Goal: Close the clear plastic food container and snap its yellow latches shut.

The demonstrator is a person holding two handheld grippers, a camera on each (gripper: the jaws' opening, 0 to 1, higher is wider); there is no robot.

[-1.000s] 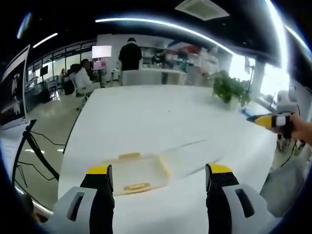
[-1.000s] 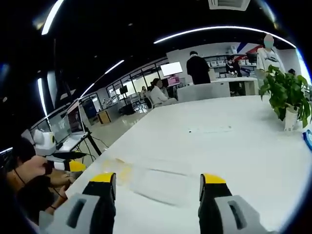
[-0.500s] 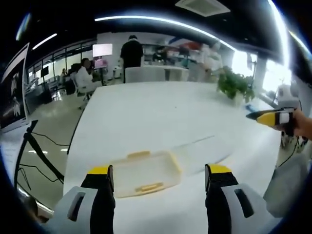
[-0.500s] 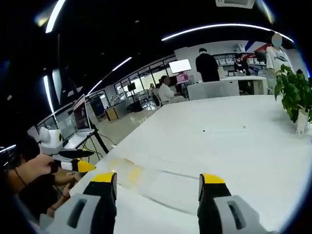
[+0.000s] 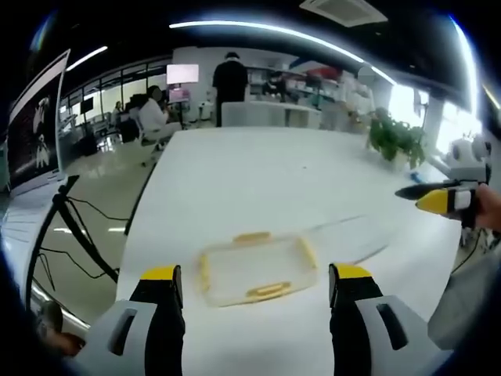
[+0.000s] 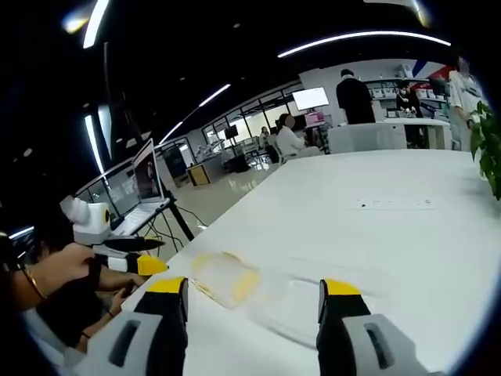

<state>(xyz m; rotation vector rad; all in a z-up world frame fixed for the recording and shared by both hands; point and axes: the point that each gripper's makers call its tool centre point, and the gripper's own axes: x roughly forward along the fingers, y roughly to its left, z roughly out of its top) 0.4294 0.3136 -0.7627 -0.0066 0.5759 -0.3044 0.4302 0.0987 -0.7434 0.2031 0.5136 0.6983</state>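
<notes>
**A:** So where's the clear plastic food container [image 5: 255, 269] sitting? In the left gripper view it's low in the middle of the frame, flat on the white table [image 5: 258, 180], between the two jaws of the left gripper [image 5: 256, 283] but beyond them, not touching.

**B:** Yep, and it looks like a shallow see-through tray with yellow latches [image 5: 268, 291] on its edges: one on the near edge, one on the far edge, one on each short side. There's a clear flat piece lying off to its right, probably the lid [image 5: 352, 240], but it's hard to be sure.

**A:** Left gripper's jaws are spread wide, nothing between them.

**B:** Same for the right gripper [image 6: 254, 290], wide apart and holding nothing. In its view the container [image 6: 223, 278] is blurry, lower left of centre, with the left gripper [image 6: 137, 262] at the left edge in a person's hand [image 6: 59, 270].
</notes>
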